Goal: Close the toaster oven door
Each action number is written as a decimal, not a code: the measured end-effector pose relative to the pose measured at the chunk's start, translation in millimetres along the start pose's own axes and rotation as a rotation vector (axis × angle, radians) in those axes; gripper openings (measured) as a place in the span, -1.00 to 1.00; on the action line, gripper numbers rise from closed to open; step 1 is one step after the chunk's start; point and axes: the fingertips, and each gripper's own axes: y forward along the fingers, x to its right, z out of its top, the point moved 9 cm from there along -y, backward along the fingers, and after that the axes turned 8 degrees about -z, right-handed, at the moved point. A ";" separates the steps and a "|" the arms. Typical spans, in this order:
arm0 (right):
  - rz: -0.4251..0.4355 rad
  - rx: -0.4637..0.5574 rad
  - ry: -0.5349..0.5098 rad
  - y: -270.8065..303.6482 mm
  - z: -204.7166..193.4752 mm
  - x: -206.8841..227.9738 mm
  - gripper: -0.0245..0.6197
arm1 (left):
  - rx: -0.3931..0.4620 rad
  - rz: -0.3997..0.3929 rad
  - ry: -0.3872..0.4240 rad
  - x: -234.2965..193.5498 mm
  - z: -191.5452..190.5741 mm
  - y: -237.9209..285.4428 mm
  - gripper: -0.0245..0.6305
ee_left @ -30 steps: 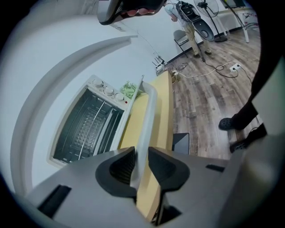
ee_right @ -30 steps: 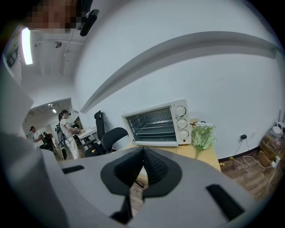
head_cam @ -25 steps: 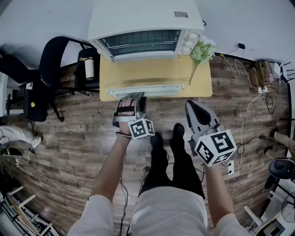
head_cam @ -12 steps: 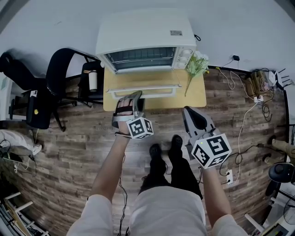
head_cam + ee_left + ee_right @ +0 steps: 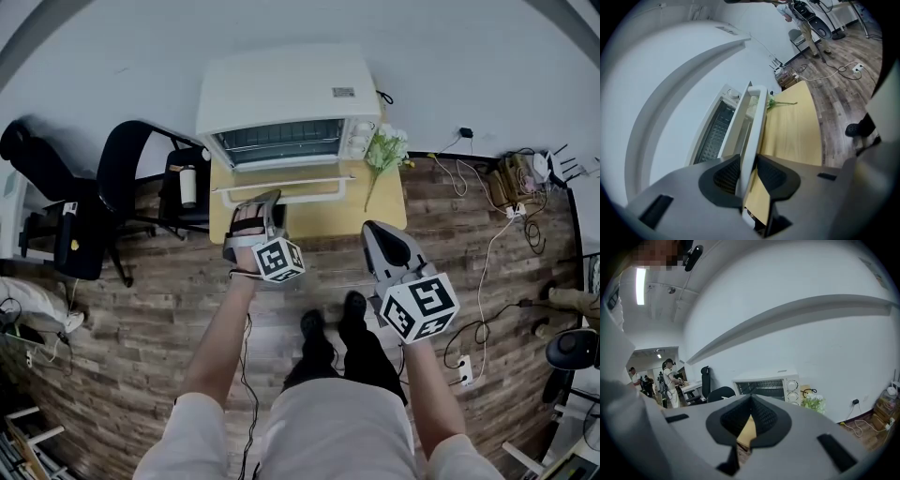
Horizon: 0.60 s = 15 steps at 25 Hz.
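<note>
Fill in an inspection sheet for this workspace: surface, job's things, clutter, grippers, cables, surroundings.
Surface: small wooden table, bare at the front.
Job's things: white toaster oven at the table's back; its door partly raised, not yet shut, rack visible inside.
Clutter: flower sprig lying right of the oven.
Grippers: left gripper has its fingers clamped on the door handle, and its jaws have just been opening slightly; right gripper shut, empty, short of the table.
Cables: loose cables on the floor at the right.
Surroundings: black chair left of the table; wood-plank floor; white wall.
</note>
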 end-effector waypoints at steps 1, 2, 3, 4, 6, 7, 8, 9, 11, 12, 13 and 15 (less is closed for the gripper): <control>0.000 0.005 -0.001 -0.8 2.4 -0.5 -0.93 | 0.000 0.000 0.000 -2.4 0.8 0.0 -0.63; -0.001 0.010 -0.003 -1.6 4.9 -1.0 -0.93 | -0.001 0.001 -0.001 -4.9 1.6 0.0 -0.63; -0.001 0.015 -0.006 -2.2 7.6 -1.4 -0.93 | 0.000 0.003 0.000 -7.5 2.3 0.3 -0.63; -0.001 0.021 -0.009 -2.4 10.4 -1.6 -0.93 | 0.000 0.005 0.004 -10.1 2.9 0.9 -0.63; -0.001 0.032 -0.013 -2.0 15.6 -1.9 -0.93 | -0.001 0.009 0.015 -15.1 3.8 2.2 -0.63; -0.001 0.037 -0.015 -1.4 17.8 -2.0 -0.93 | -0.001 0.010 0.018 -17.4 3.9 2.8 -0.63; -0.001 0.041 -0.017 -0.9 19.7 -2.1 -0.93 | 0.000 0.011 0.020 -19.6 4.1 3.3 -0.63; -0.001 0.044 -0.019 -0.4 21.2 -2.3 -0.93 | -0.001 0.011 0.020 -21.7 4.5 3.5 -0.63; -0.003 0.046 -0.022 0.2 23.4 -2.5 -0.93 | -0.003 0.009 0.019 -25.0 5.6 3.7 -0.63; -0.003 0.047 -0.024 1.1 24.7 -2.4 -0.93 | -0.004 0.009 0.018 -26.9 6.1 4.2 -0.63; -0.002 0.047 -0.026 2.5 26.1 -2.2 -0.93 | -0.005 0.008 0.017 -29.4 6.6 5.0 -0.63; 0.001 0.047 -0.029 5.7 28.7 -1.9 -0.93 | -0.004 0.006 0.016 -34.7 7.6 6.9 -0.62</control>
